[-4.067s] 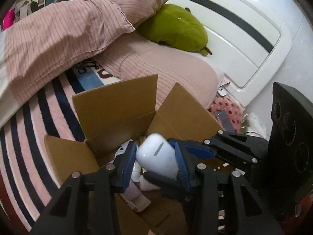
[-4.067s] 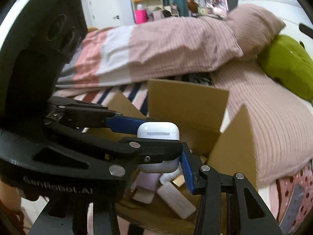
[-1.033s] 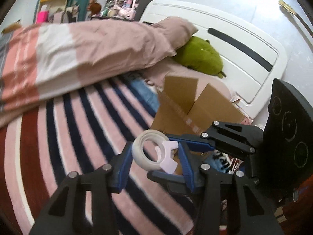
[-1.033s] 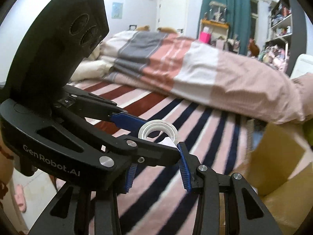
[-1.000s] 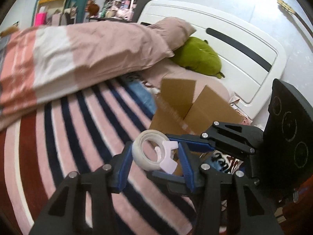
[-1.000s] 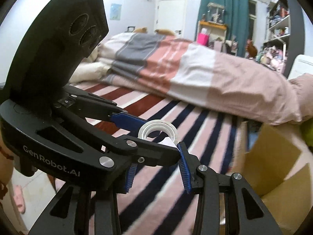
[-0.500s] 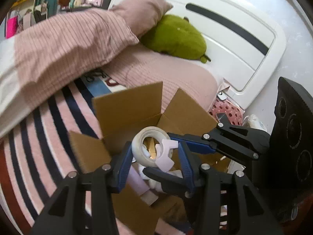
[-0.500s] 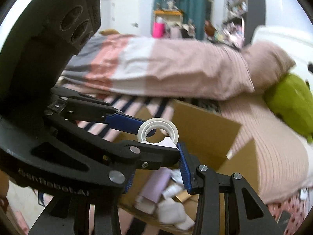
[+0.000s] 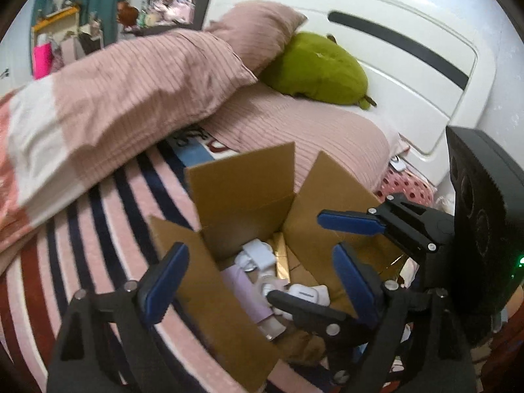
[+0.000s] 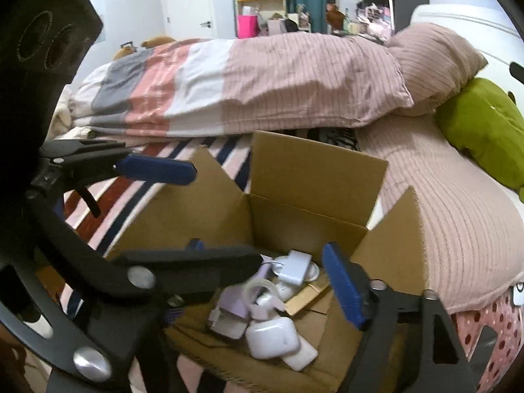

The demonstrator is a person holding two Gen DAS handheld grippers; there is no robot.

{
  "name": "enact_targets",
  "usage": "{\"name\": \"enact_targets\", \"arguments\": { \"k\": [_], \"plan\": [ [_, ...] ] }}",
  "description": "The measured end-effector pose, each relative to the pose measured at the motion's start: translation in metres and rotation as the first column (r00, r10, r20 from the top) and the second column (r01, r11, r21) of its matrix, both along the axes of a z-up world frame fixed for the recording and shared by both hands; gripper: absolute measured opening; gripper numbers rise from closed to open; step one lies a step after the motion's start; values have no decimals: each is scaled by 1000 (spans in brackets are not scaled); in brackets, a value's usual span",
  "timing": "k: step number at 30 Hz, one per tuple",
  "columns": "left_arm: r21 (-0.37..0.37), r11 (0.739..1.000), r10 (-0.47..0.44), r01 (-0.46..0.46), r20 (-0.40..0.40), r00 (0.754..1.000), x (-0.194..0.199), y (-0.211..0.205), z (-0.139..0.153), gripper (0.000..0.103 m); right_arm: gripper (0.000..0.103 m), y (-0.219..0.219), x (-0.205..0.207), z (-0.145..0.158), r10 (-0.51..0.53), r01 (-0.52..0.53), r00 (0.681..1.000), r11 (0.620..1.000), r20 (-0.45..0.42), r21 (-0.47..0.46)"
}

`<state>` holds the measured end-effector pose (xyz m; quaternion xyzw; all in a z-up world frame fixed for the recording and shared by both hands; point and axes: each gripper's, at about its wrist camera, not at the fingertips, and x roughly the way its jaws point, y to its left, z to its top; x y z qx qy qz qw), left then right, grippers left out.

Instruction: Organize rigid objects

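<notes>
Both grippers, left (image 9: 258,278) and right (image 10: 262,281), are opening empty above the box (image 10: 314,177); the tape ring (image 10: 262,291) looks light, stiff: grip its rim.

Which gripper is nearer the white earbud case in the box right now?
Too close to call: the left gripper and right gripper hang crossed together over the open cardboard box, jaws opening with nothing between them, the white earbud case just below both.
</notes>
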<state>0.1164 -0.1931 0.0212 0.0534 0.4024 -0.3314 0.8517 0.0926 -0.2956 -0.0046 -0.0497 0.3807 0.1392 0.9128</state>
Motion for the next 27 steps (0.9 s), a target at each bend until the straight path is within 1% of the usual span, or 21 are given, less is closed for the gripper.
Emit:
{"name": "enact_targets", "arguments": {
  "k": [3, 4, 5, 6, 7, 8, 10, 12, 13, 14, 16, 19, 24, 27],
  "plan": [
    [-25, 997, 67, -66, 45, 997, -10, 22, 8, 94, 81, 10, -7, 6, 34, -34, 999, 999, 41, -7],
    [-30, 995, 95, -93, 62, 994, -15, 29, 11, 96, 83, 13, -9, 7, 49, -48, 997, 999, 53, -7],
    [-37, 992, 122, -119, 79, 989, -19, 37, 12, 99, 88, 17, -12, 10, 68, -67, 995, 998, 69, -4],
    [-45, 988, 151, -147, 98, 984, -23, 45, 14, 99, 90, 19, -14, 12, 87, -87, 993, 996, 83, 2],
    [-59, 981, 191, -186, 117, 974, -28, 57, 15, 99, 90, 22, -16, 15, 108, -109, 989, 994, 105, 7],
    [-68, 975, 217, -210, 124, 968, -30, 63, 16, 100, 90, 26, -18, 18, 122, -124, 985, 992, 123, 4],
    [-82, 957, 289, -280, 134, 948, -36, 82, 14, 100, 90, 31, -21, 21, 139, -139, 980, 990, 141, -10],
    [-88, 939, 344, -334, 147, 928, -41, 99, 11, 100, 90, 35, -24, 22, 155, -156, 977, 988, 144, -6],
    [-87, 925, 379, -370, 155, 912, -43, 109, 9, 100, 90, 37, -24, 21, 163, -164, 977, 986, 138, -1],
    [-84, 916, 401, -393, 159, 902, -44, 116, 8, 100, 90, 38, -25, 20, 169, -171, 977, 985, 133, 3],
    [-83, 900, 437, -429, 154, 886, -47, 130, 4, 100, 90, 40, -25, 17, 177, -179, 976, 984, 125, 10],
    [-86, 885, 466, -458, 146, 873, -49, 143, 0, 100, 90, 39, -26, 15, 173, -178, 977, 984, 125, 30],
    [-69, 874, 486, -482, 166, 858, -53, 153, -2, 100, 90, 40, -28, 14, 163, -171, 977, 984, 138, 49],
    [-67, 872, 489, -485, 167, 856, -53, 155, -3, 100, 90, 41, -29, 13, 158, -167, 977, 984, 141, 56]
  ]
}}
